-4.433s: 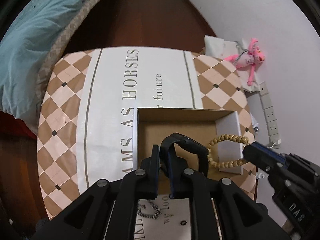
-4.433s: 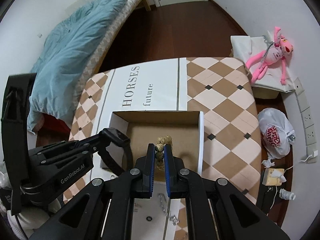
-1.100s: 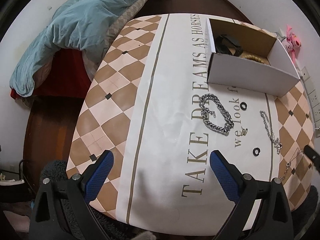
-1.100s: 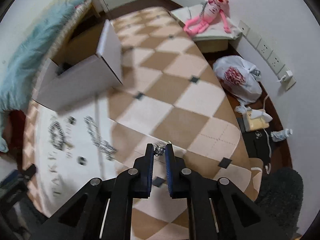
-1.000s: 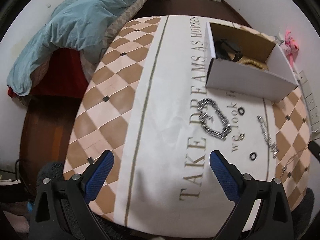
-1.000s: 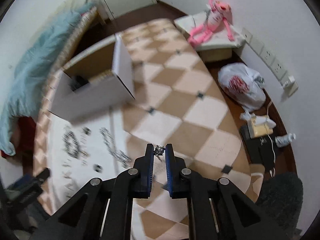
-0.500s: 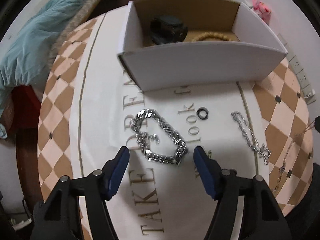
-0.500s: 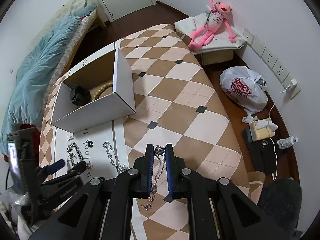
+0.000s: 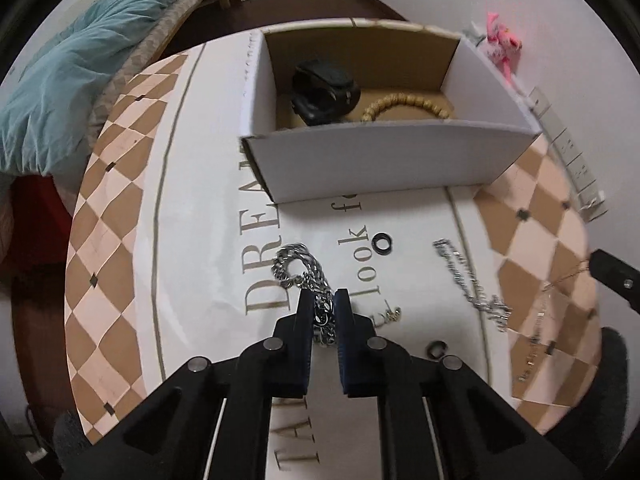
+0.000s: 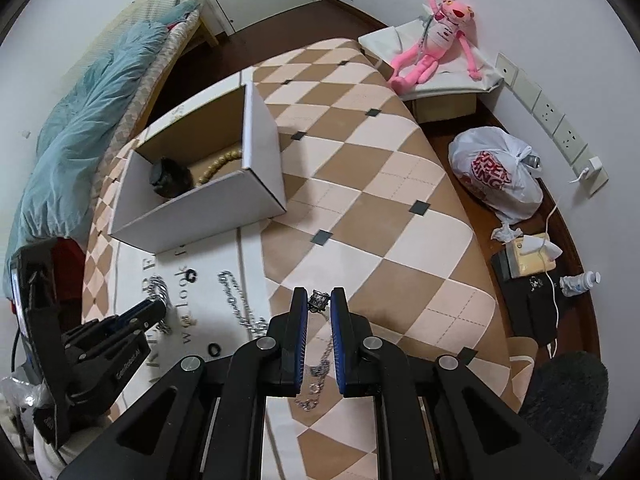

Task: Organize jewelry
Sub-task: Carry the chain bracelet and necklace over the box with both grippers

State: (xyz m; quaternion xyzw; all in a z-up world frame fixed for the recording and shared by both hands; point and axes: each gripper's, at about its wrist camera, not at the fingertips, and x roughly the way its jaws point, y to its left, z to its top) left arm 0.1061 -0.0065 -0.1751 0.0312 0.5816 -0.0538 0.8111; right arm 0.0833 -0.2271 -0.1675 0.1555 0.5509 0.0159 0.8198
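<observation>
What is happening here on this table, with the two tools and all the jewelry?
A person is sorting jewelry into a white box, which already holds a black watch and a beaded bracelet. The left hand-held gripper has shut on a thick silver chain lying on the table. The right hand-held gripper holds a thin necklace by its pendant.

Lighting is even and moderately bright in both wrist views, soft and apparently from overhead. The white cardboard box (image 10: 200, 204) throws only a faint shadow onto the chequered brown-and-cream tablecloth (image 10: 360, 184). Slight sheen marks the cloth's white printed band (image 9: 200, 280). Fisheye distortion bends the table rim strongly (black vignette in all corners). The left view's right edge is smeared by motion blur; its far pink plush toy (image 9: 500, 46) is soft.
</observation>
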